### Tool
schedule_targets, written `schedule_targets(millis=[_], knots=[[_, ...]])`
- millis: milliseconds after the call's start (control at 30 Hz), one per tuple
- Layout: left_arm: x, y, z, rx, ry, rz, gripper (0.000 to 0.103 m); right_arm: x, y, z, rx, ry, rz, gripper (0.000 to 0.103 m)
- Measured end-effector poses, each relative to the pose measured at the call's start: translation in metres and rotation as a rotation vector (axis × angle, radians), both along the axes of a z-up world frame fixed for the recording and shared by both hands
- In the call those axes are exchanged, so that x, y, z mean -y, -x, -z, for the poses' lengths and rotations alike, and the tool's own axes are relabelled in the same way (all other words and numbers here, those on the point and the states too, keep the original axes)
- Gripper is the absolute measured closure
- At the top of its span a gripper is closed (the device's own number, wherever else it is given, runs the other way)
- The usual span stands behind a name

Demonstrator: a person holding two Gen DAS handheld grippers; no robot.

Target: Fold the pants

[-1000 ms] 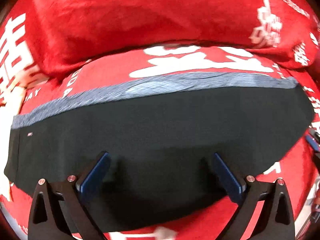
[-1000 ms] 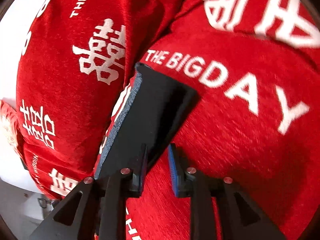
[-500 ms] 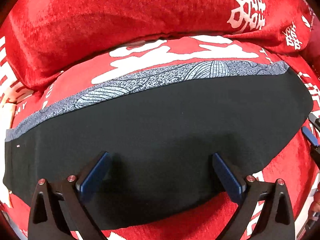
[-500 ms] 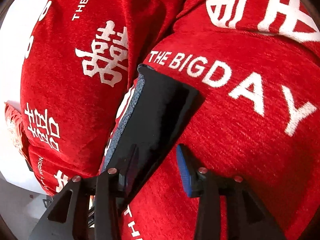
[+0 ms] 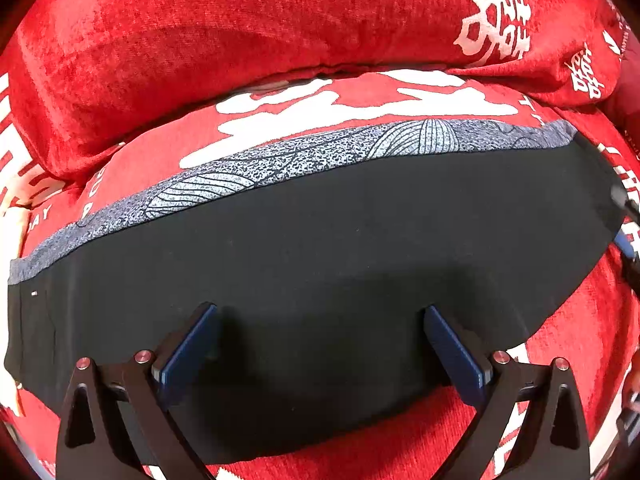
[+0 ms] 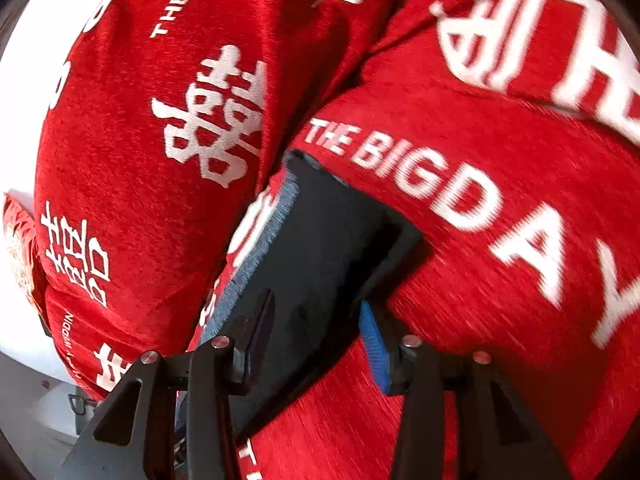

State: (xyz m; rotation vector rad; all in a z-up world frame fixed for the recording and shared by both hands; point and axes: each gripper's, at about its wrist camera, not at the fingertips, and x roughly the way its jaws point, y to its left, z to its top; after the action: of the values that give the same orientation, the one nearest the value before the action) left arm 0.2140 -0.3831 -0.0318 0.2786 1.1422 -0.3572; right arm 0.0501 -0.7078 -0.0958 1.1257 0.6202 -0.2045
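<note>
The white lettering on the red sofa cover (image 6: 500, 184) is smearing with blur ahead of my right gripper (image 6: 316, 340). My left finger there is hiding part of the pants (image 6: 320, 248) (their near end is running out of frame).

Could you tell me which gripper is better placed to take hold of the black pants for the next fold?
Probably the right gripper: it is open astride the end edge of the black pants with the grey patterned waistband. The left gripper is open wide over the flat middle.
</note>
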Motion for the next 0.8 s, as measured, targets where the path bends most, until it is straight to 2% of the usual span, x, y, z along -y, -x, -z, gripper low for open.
schedule_targets(millis=[67,167,300,333,367,400,467,567,600,700,800], knots=[[0.000,-0.001,0.000,-0.001,0.005,0.005,0.001,-0.002,-0.007,-0.005,0.020,0.032,-0.010,0.052],[0.001,-0.002,-0.007,-0.014,0.005,0.022,0.001,-0.004,-0.011,0.005,-0.013,0.009,-0.015,0.050],[0.020,-0.002,-0.028,0.036,0.042,0.070,0.001,-0.009,-0.013,0.004,-0.023,0.050,-0.023,0.052],[0.026,-0.003,-0.031,0.044,0.045,0.080,0.001,-0.009,-0.016,0.003,-0.022,0.047,-0.031,0.054],[0.034,-0.005,-0.035,0.058,0.043,0.091,0.001,-0.009,-0.017,0.002,-0.022,0.045,-0.029,0.074],[0.043,-0.006,-0.037,0.073,0.032,0.097,0.001,-0.008,-0.016,0.002,-0.021,0.042,-0.018,0.087],[0.056,-0.007,-0.032,0.077,-0.001,0.095,0.001,-0.007,-0.014,0.002,0.003,0.016,-0.004,0.089],[0.069,0.001,0.004,0.011,-0.076,0.120,0.001,-0.008,-0.010,-0.001,0.024,0.011,-0.003,0.089],[0.064,0.005,0.006,0.053,-0.028,0.096,0.001,-0.009,-0.010,-0.004,0.036,0.010,-0.011,0.089],[0.055,0.003,0.009,0.034,0.030,0.068,0.001,-0.018,-0.014,-0.026,0.051,0.092,-0.048,0.089],[0.059,0.000,0.009,0.017,0.016,0.075,0.001,-0.038,-0.021,-0.062,0.042,0.240,-0.104,0.089]])
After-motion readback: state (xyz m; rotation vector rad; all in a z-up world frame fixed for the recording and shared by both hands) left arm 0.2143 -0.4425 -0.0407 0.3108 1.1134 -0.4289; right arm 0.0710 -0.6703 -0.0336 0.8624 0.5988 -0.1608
